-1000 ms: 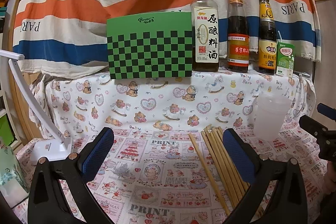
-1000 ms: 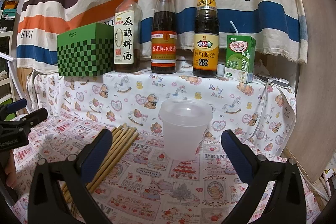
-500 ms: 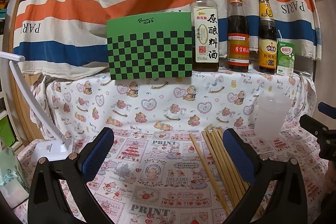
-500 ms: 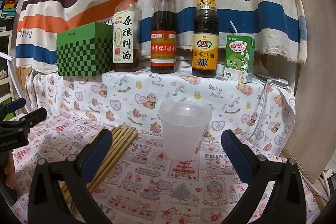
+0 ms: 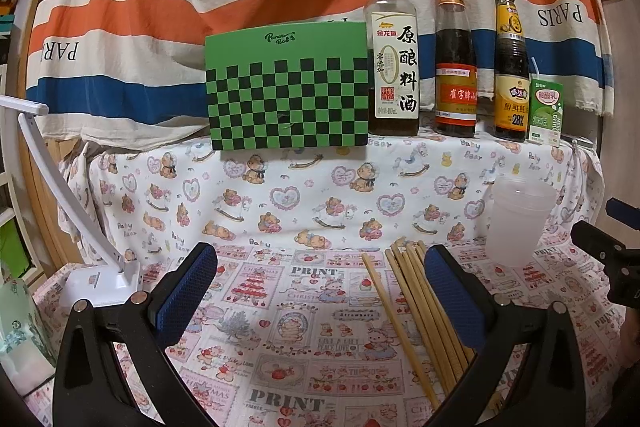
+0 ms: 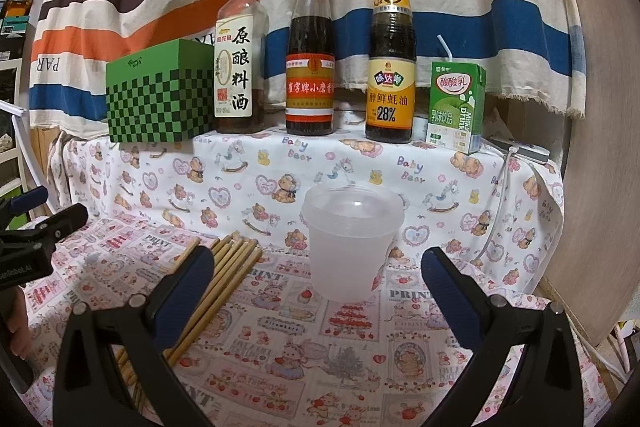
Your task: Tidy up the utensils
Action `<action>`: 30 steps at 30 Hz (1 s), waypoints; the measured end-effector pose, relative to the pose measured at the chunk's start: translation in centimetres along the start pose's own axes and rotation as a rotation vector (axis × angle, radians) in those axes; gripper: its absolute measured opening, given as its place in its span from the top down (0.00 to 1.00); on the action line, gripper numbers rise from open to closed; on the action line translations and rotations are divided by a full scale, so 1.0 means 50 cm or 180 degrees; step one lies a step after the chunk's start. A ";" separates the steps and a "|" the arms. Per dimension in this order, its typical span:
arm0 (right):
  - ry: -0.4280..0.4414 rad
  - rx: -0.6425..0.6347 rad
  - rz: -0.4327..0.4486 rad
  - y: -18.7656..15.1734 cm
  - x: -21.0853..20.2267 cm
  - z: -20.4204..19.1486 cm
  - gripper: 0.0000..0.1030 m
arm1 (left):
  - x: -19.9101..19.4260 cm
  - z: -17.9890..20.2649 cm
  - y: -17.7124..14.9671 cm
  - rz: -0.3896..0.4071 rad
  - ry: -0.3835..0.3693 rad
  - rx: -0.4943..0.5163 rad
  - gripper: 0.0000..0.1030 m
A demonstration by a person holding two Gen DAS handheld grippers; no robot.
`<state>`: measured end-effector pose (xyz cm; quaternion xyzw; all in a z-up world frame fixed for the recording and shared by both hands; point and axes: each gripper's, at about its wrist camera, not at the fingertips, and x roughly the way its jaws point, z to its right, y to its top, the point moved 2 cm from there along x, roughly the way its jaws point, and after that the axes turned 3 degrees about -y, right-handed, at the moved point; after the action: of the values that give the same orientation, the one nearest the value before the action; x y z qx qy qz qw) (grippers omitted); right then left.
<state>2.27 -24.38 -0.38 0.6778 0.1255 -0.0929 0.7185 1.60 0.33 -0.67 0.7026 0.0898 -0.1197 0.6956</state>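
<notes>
Left gripper (image 5: 320, 291): jaws spread wide, nothing between the blue pads, held above the printed cloth (image 5: 288, 339). Right gripper (image 6: 316, 291): likewise wide apart and empty, aimed at the cup.

Task items. Bundle of wooden chopsticks (image 5: 420, 299) lies flat on the cloth, tips fanned slightly toward the back; one stick sits a little apart on the left side of the bundle. In the left wrist view the bundle runs under the left gripper's right-hand finger. Translucent plastic cup (image 6: 352, 243) stands upright and empty, just beside the far ends of the chopsticks, on their right.

Background, raised ledge: green checkered box (image 5: 286, 89), three sauce bottles (image 6: 310, 51), drink carton (image 6: 456, 107). White lamp base (image 5: 102, 283) at far left of the cloth.

Judgement: nothing picked up yet; the step in hand looks like the first grasp on the chopsticks, cup as the probable destination.

Notes for doing it well:
- Shift the left gripper right so the bundle lies between the pads, not beneath one.
- Close across the sticks near mid-length; an end grip would likely let them droop.
- The stray stick may need a separate pass.
- The cup looks light and easy to tip; the right gripper could steady its wall during insertion.
</notes>
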 end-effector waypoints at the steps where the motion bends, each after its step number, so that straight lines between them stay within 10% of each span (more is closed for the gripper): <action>1: 0.0004 -0.0002 0.0005 0.000 0.000 0.000 0.00 | 0.000 0.000 0.000 -0.0001 0.0000 0.0001 0.00; 25: -0.0041 0.0112 0.0078 0.000 -0.010 0.011 0.00 | -0.028 0.001 0.010 0.0236 0.0057 0.0058 0.00; 30: 0.0060 0.0043 -0.0268 0.032 -0.010 -0.022 0.26 | -0.058 -0.012 0.035 0.0495 0.0107 0.0062 0.00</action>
<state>2.24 -23.18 1.23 0.6776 0.1601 -0.1174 0.7081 -0.66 1.02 1.84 0.7161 0.0455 -0.0543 0.6944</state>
